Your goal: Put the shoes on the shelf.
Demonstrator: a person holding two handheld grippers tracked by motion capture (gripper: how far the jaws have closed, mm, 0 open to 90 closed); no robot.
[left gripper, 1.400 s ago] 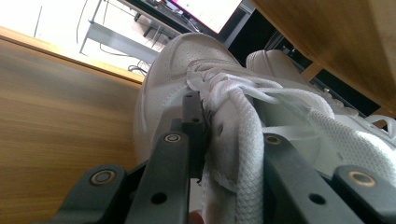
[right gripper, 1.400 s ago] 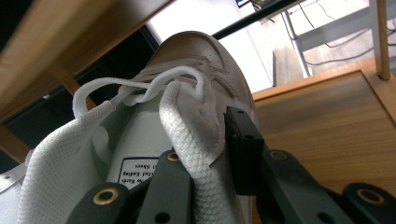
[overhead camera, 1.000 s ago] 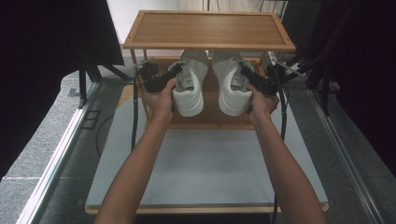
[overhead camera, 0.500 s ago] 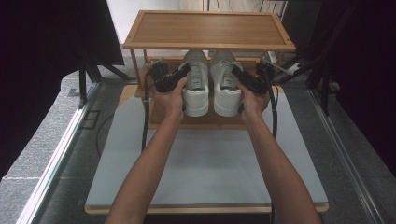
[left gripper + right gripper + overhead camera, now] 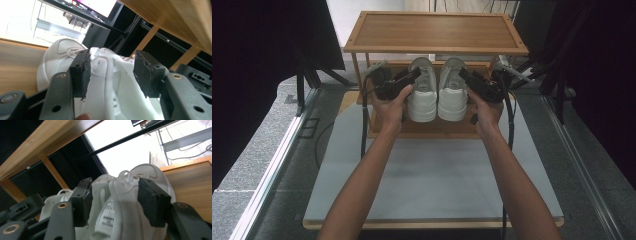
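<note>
White sneakers [image 5: 438,90]: side by side on lower shelf [image 5: 432,127] of wooden rack. Left gripper [image 5: 404,80] and right gripper [image 5: 472,82] jaws just opening, collars between but unpressed. Best withdrawn straight back, avoiding snagged laces.

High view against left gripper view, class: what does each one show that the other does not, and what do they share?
The high view alone shows both forearms, the grey table top and the rack's top shelf.

The left gripper view alone shows, close up, the left hand-held gripper with its pads apart, astride the left shoe's collar, and a bright screen behind.

Both show the pair of white shoes on the wooden lower shelf.
</note>
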